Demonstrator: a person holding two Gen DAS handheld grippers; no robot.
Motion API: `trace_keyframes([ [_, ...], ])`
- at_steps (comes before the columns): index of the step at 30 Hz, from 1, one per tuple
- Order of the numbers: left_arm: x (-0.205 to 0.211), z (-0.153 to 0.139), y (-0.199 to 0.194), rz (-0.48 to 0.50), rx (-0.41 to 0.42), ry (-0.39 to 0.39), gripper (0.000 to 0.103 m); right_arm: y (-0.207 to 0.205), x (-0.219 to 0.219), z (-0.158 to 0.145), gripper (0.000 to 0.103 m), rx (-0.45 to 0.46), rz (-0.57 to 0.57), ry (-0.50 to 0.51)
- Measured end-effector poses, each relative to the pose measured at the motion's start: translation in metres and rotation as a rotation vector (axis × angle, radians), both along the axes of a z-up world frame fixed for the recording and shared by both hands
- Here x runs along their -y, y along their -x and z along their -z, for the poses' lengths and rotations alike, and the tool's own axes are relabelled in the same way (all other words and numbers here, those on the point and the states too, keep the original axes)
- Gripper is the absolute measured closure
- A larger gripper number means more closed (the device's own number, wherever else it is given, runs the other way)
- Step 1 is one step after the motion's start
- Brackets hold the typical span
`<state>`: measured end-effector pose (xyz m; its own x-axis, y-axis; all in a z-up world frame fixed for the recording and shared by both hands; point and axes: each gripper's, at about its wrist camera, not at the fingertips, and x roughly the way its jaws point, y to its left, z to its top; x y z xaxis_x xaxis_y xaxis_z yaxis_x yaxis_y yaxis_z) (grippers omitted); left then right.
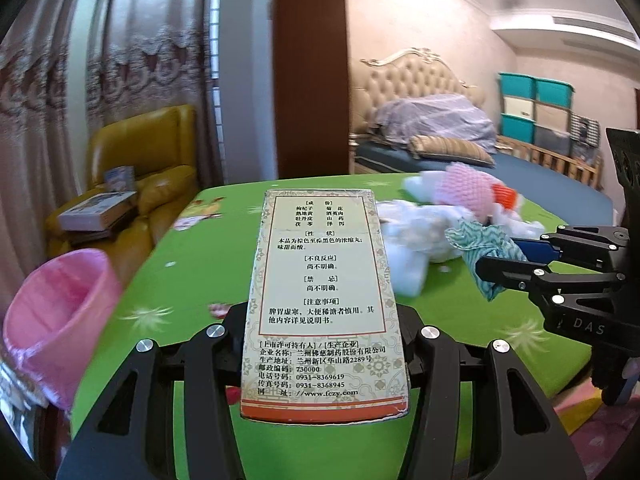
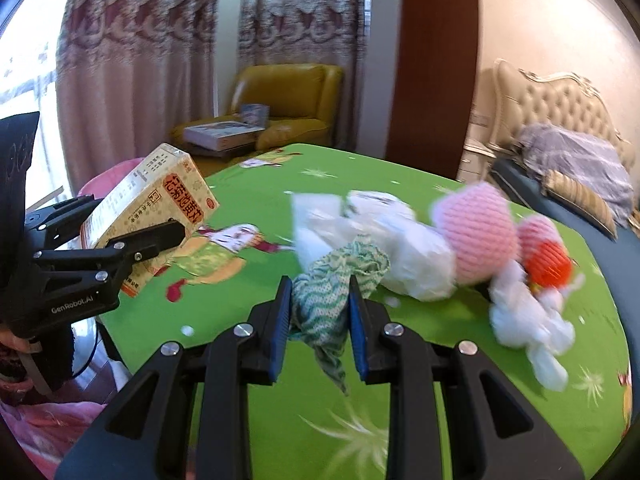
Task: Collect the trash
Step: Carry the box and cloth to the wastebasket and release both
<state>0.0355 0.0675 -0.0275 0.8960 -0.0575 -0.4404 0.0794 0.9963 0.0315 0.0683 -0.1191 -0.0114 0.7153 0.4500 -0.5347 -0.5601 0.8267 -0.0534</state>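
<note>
Holding trash in both grippers above a green printed tablecloth (image 1: 168,280), a person appears ready to carry it to the pink-lined bin (image 1: 60,320) at the table's left edge. The left gripper (image 1: 324,344) is clamped on a beige medicine carton (image 1: 320,280) printed with Chinese text; the carton runs lengthwise between the jaws and juts well forward past them. The right gripper (image 2: 320,312) is pinched shut on a crumpled green-and-white patterned cloth (image 2: 336,280), with a tail of it hanging below the blue pads (image 2: 280,320). Things that could go wrong: the long carton may pivot or slip in the grip if swung quickly, and the dangling cloth could snag the litter beyond it or drag it off the table. That litter is left on the tablecloth, just beyond the cloth: white crumpled plastic bags (image 2: 400,248) and pink and orange foam fruit nets (image 2: 476,240). Behind the bin, away from the table, stands a yellow armchair (image 1: 160,160) stacked with books.
</note>
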Motion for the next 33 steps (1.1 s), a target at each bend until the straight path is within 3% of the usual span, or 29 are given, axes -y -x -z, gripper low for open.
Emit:
trace_keyframes([
  [10, -0.095, -0.005, 0.026, -0.23, 0.023, -0.022, 0.054, -0.02, -0.095, -0.004, 0.077, -0.03, -0.191, 0.029],
  [18, -0.164, -0.011, 0.042, -0.386, 0.024, -0.085, 0.054, -0.034, -0.183, -0.006, 0.077, -0.051, -0.339, 0.02],
  [22, -0.201, -0.014, 0.045, -0.449, 0.013, -0.08, 0.054, -0.043, -0.223, -0.012, 0.077, -0.051, -0.398, 0.018],
  [30, -0.282, -0.019, 0.038, -0.518, -0.024, 0.023, 0.054, -0.058, -0.305, -0.035, 0.074, -0.047, -0.525, -0.022],
  [33, -0.305, -0.016, 0.031, -0.543, -0.046, 0.019, 0.054, -0.064, -0.335, -0.036, 0.073, -0.039, -0.553, -0.016],
])
